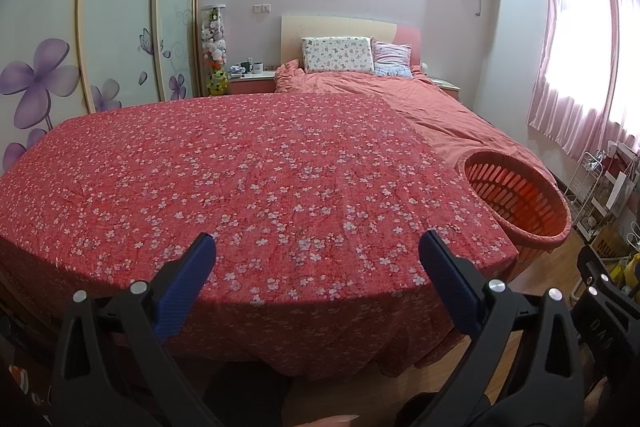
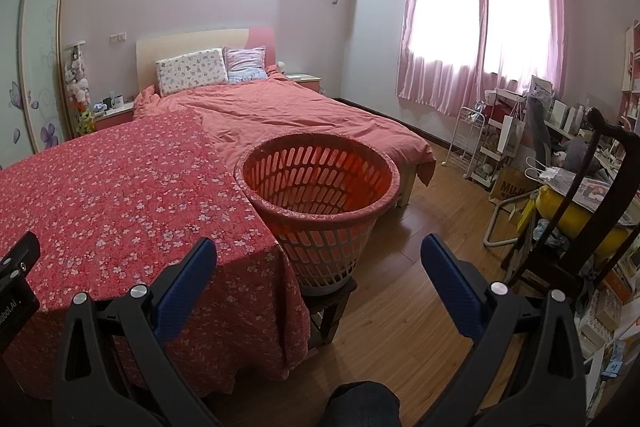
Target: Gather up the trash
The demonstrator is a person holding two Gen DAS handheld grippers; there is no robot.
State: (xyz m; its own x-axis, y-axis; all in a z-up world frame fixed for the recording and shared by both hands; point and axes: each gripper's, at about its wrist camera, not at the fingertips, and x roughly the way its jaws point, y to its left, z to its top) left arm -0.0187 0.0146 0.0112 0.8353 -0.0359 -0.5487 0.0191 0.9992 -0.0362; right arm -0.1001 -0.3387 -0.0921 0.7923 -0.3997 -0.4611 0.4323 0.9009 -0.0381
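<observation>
An orange slotted plastic basket stands on a small dark wooden stool beside the table's right edge; it also shows at the right of the left wrist view. Its inside looks empty. A table under a red floral cloth fills the left wrist view and I see no trash on it. My left gripper is open and empty above the table's near edge. My right gripper is open and empty, just in front of the basket. The red cloth also shows in the right wrist view.
A bed with a salmon duvet and pillows lies behind the table. Wood floor runs right of the basket. A dark chair, a white rack and cluttered shelves stand at the right. A wardrobe lines the left wall.
</observation>
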